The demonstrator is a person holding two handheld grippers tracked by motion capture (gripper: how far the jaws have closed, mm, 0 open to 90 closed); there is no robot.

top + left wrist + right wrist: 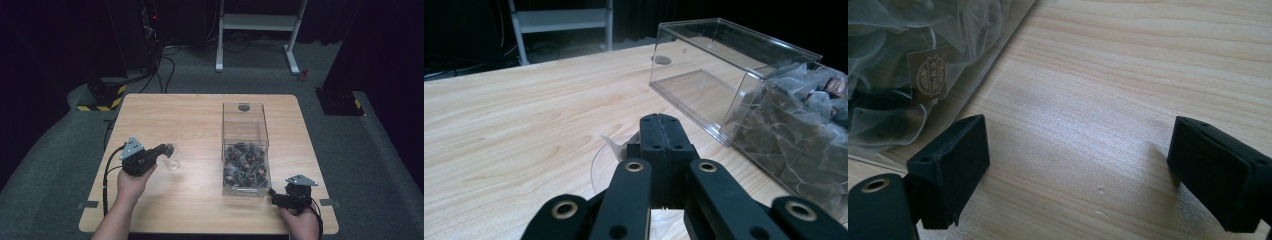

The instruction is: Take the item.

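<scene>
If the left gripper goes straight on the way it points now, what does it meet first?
Probably the clear box: the left gripper, jaws shut over a clear cup, points toward the box's empty end. Depth is unclear, so it might pass beside it.

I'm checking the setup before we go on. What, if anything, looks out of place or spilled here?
Nothing stands out. The sachets all sit inside the clear box, none spilled on the table. The left gripper is shut at a small clear cup; the right gripper is open over bare wood.
</scene>
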